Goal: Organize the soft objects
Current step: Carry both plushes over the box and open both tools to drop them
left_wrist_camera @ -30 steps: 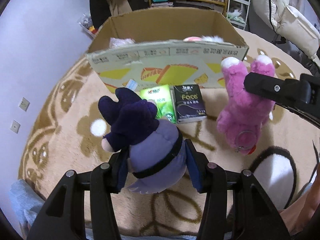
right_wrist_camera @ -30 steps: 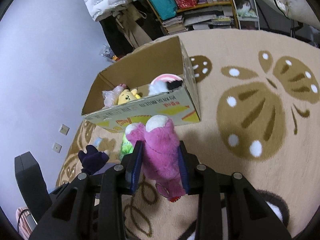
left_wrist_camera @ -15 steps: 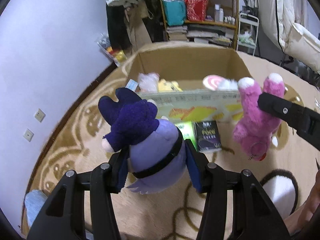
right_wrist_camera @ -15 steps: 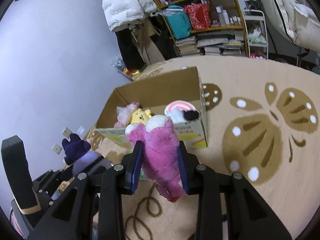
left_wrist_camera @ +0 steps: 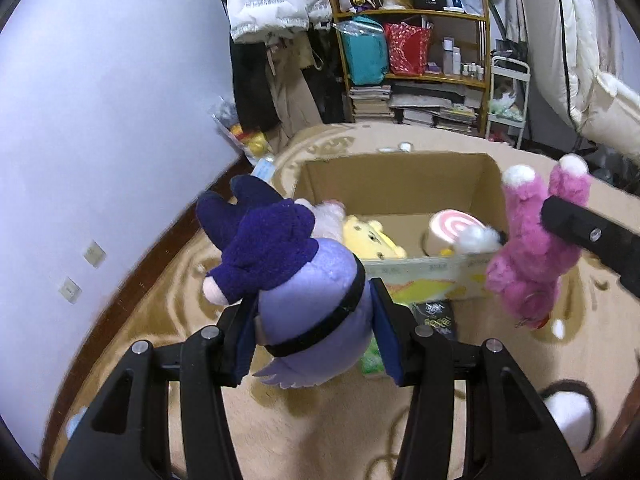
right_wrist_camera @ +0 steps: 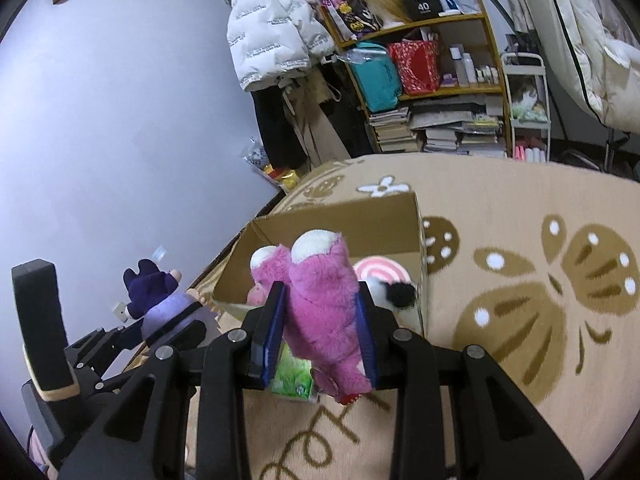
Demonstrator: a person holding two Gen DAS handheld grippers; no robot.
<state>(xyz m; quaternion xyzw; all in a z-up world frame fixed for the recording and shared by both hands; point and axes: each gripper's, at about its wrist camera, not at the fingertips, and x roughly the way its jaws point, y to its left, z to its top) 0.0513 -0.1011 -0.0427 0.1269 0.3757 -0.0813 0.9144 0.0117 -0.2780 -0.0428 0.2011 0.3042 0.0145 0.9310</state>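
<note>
My left gripper (left_wrist_camera: 316, 332) is shut on a purple plush toy (left_wrist_camera: 296, 288) and holds it in the air, short of the open cardboard box (left_wrist_camera: 400, 172). My right gripper (right_wrist_camera: 318, 332) is shut on a pink plush bear (right_wrist_camera: 320, 304), also lifted, near the box's front right corner (right_wrist_camera: 420, 240). The bear also shows in the left wrist view (left_wrist_camera: 536, 256), and the purple toy in the right wrist view (right_wrist_camera: 160, 300). Inside the box lie a yellow plush (left_wrist_camera: 372, 236), a pink-swirl cushion (left_wrist_camera: 448, 232) and a black-and-white plush (right_wrist_camera: 394, 292).
A green packet (right_wrist_camera: 292, 376) and a black packet (left_wrist_camera: 436, 316) lie on the beige patterned rug (right_wrist_camera: 520, 264) in front of the box. A purple wall (left_wrist_camera: 100, 100) stands at the left. A cluttered bookshelf (left_wrist_camera: 416, 68) and hanging coats (right_wrist_camera: 276, 32) are behind the box.
Both grippers have risen with their toys and moved toward the box. The box's inside and the room behind it have come into view.
</note>
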